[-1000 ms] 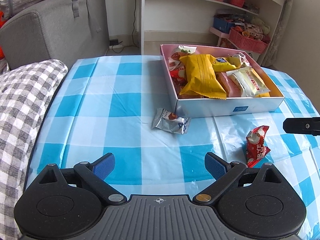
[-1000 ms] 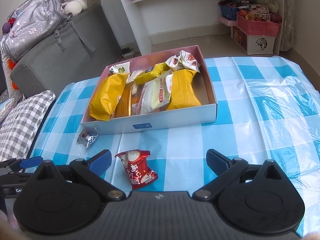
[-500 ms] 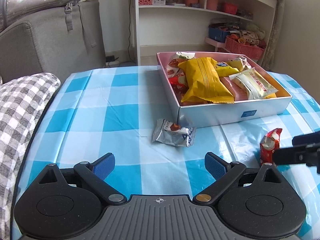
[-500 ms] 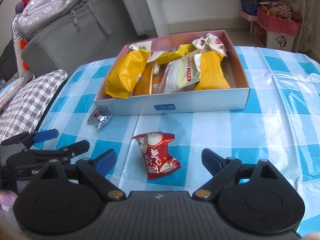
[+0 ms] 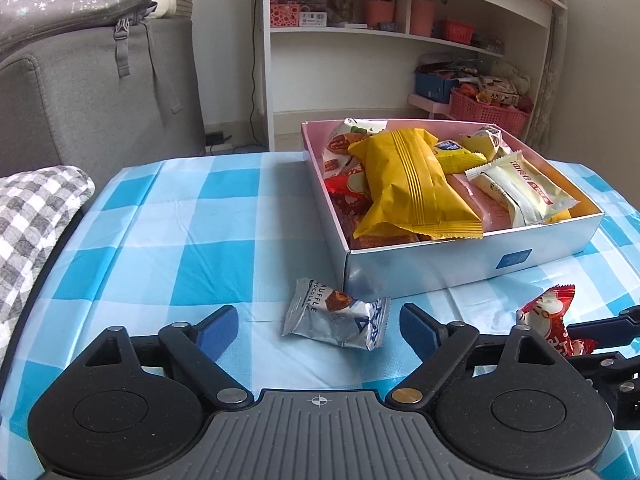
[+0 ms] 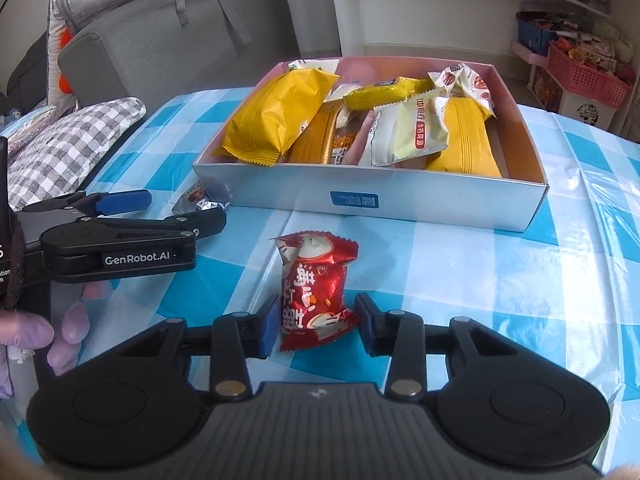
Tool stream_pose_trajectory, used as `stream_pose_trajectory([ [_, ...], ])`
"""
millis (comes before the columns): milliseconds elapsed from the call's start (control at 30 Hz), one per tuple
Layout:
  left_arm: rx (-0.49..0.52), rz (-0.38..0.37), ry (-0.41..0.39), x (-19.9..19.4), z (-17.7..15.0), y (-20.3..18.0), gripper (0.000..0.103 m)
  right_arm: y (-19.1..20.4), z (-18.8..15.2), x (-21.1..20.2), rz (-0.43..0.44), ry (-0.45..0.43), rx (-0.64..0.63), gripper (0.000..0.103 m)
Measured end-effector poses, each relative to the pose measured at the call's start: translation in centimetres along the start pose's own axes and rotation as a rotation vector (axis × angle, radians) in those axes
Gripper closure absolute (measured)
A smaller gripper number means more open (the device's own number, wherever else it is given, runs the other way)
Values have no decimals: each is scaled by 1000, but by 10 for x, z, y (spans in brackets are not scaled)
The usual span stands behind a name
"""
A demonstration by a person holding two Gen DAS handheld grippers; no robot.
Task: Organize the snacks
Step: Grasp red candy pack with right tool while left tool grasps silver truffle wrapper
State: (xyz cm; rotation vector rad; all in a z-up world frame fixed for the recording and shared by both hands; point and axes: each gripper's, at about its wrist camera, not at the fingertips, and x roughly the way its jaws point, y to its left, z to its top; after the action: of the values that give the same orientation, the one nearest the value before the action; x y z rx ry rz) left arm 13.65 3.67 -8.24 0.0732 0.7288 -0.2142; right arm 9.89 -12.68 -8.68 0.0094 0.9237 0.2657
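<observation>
A silver truffle chocolate packet [image 5: 334,314] lies on the blue-checked tablecloth just in front of the snack box [image 5: 460,264]. My left gripper [image 5: 318,318] straddles it with jaws closing, and the pads stand clear of it. A red snack packet [image 6: 316,292] lies in front of the box [image 6: 360,200]. My right gripper [image 6: 316,328] is closing on it, and its pads touch the packet's lower sides. The right wrist view also shows the left gripper [image 6: 180,210] by the silver packet [image 6: 196,200]. The red packet [image 5: 548,312] shows at the right in the left wrist view.
The box is filled with several yellow, white and red snack bags. A checked cushion [image 5: 36,216] and a grey sofa [image 5: 100,92] stand at the left. A white shelf [image 5: 400,40] and pink baskets [image 5: 488,110] are behind the table. A gloved hand [image 6: 60,320] holds the left gripper.
Both grippers have come down and forward to their packets. The right jaws have closed from wide open onto the red packet. The left jaws have narrowed around the silver packet.
</observation>
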Motion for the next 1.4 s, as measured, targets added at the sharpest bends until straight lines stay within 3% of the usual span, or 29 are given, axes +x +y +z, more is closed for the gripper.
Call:
stream_pose_trajectory([
  [67, 4, 0, 16, 2, -1, -1, 40, 1, 1, 1, 1, 2, -7, 67],
  [133, 25, 16, 20, 2, -2, -3, 47, 3, 2, 2, 1, 4, -10, 67],
  [300, 25, 24, 37, -2, 0, -3, 77, 4, 4, 0, 7, 1, -4, 68],
  [400, 13, 27, 49, -3, 0, -1, 86, 6, 4, -2, 12, 0, -8, 68],
  [467, -2, 30, 54, -4, 1, 2, 91, 8, 5, -3, 15, -1, -12, 75],
  [600, -29, 28, 63, -5, 1, 8, 99, 7, 7, -4, 14, 4, -4, 76],
  [700, -32, 31, 63, -7, 0, 11, 103, 6, 8, -3, 11, 3, 1, 76],
  [1100, -40, 11, 50, -22, 0, 22, 103, -4, 13, -11, 17, -24, 54, 77],
  [1233, -40, -56, 97, -24, -3, 26, 103, -7, 13, -13, 19, -18, 68, 77],
  [1333, -49, -76, 107, -28, -5, 27, 98, -10, 13, -13, 16, -12, 78, 77],
  [1400, -81, -85, 98, -31, -2, 28, 85, -12, 13, -12, 18, -9, 90, 77],
])
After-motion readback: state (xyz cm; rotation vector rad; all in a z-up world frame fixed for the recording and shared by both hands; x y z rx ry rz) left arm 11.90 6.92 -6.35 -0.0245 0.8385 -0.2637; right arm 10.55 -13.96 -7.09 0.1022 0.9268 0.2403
